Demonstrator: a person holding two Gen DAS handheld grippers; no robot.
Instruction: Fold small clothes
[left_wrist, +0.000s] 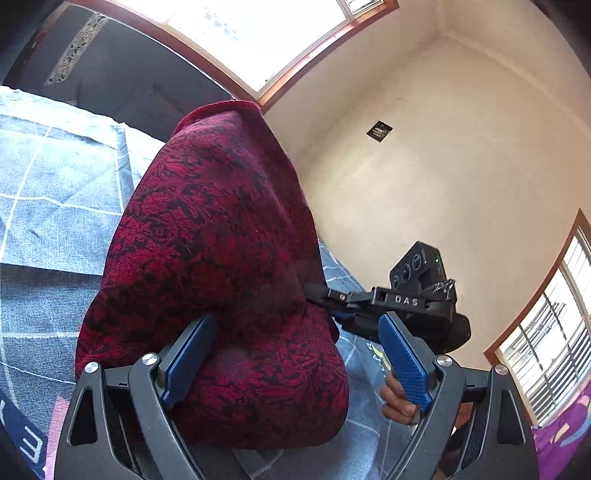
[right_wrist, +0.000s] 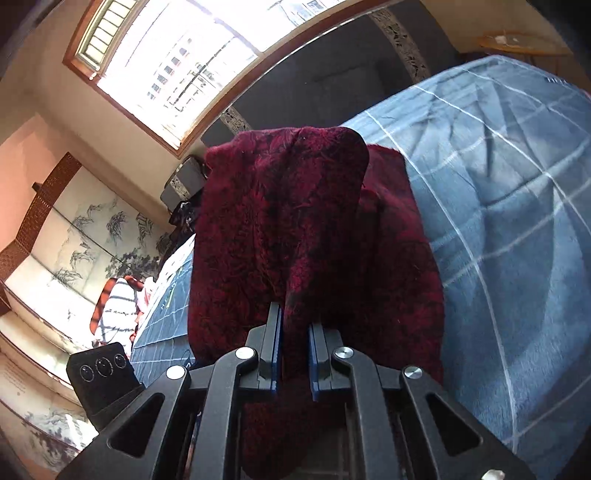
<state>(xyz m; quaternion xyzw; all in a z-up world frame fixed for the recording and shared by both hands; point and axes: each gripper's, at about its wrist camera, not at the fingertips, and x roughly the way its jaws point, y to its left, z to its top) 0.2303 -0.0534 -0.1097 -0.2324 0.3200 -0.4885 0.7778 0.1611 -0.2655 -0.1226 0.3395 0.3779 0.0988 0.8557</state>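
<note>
**Red garment held above the bed**

The dark red patterned garment (right_wrist: 295, 229) hangs over the blue checked bedspread (right_wrist: 498, 221), pinched in the right gripper (right_wrist: 294, 332), whose jaws are clamped on a fold of it. The left gripper (left_wrist: 295, 354) stands wide apart, cloth (left_wrist: 221, 258) between its pads but not squeezed. Only the left wrist view shows a hand (left_wrist: 397, 402) and the right gripper's body (left_wrist: 406, 299). The garment's lower edge is hidden.

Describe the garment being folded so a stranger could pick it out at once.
Find the bed with the blue-grey checked cover. On it, lifted up, is the dark red garment, pinched by the right gripper. Its crimson weave with a black leafy pattern sets it apart from the pale-lined cover.
</note>
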